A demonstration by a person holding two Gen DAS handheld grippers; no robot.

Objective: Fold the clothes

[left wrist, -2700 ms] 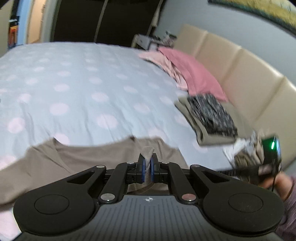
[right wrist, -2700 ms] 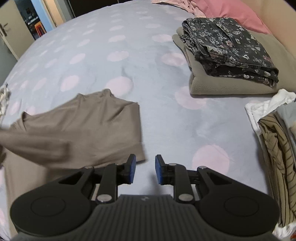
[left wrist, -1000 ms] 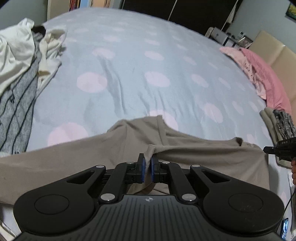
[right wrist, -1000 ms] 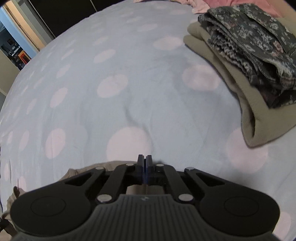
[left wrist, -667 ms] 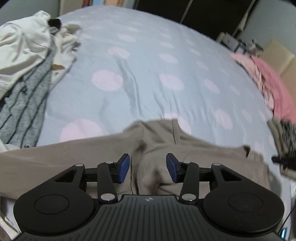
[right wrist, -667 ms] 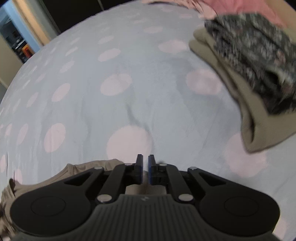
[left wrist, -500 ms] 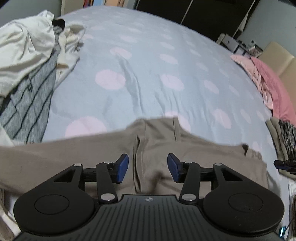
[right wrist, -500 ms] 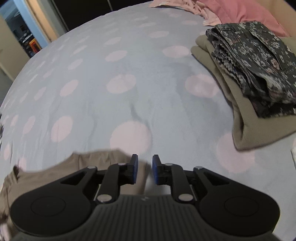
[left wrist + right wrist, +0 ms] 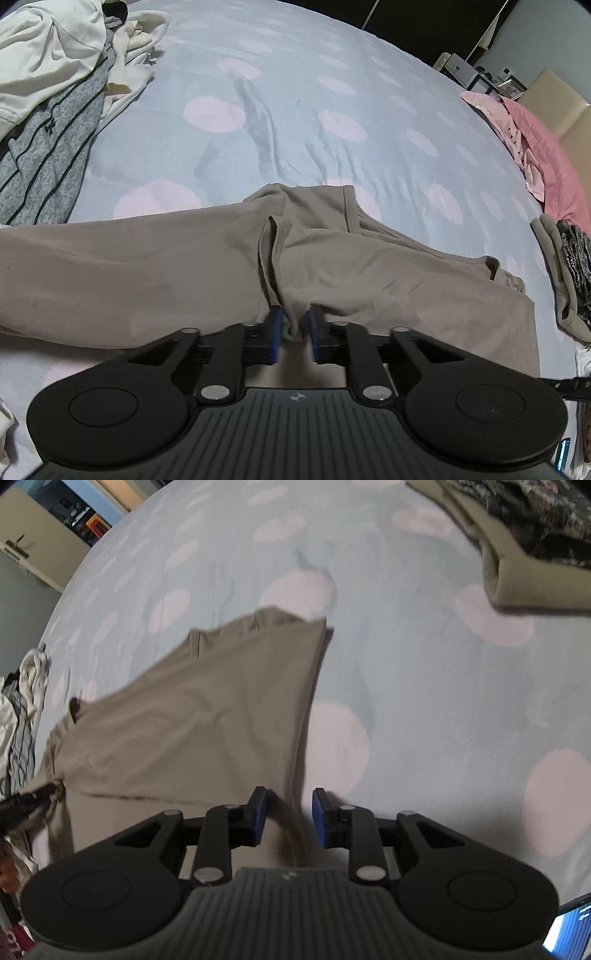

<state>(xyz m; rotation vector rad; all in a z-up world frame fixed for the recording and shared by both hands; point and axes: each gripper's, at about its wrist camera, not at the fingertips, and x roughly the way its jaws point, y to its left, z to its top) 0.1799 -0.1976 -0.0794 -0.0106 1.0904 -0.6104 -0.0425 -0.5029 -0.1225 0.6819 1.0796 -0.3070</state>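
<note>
The taupe garment (image 9: 184, 273) lies spread across the near part of the bed (image 9: 295, 110), on its pale blue cover with pink dots. A raised fold of the cloth runs toward the left gripper (image 9: 295, 334), and its end sits between the blue pads; the jaws stand a little apart with the fold bunched in the gap, and whether they pinch it cannot be told, since the pads are blurred.

The right gripper (image 9: 286, 812) hangs low over the garment's side edge, jaws wide apart, with the edge of the cloth passing between them and no pad closed on it. This frame is blurred.

The left wrist view alone shows the unfolded heap (image 9: 48, 74) of white and grey striped clothes at the far left of the bed, the pink pillow (image 9: 543, 147) at the far right, and a beige headboard (image 9: 565, 99) behind it. The right wrist view shows the folded stack (image 9: 517, 535), a dark floral piece on top of a khaki one, well apart from the garment; the left view catches only its edge. A lit screen (image 9: 570, 926) shows at the lower right corner of the right view.

Both grippers point forward and down at the bed.
</note>
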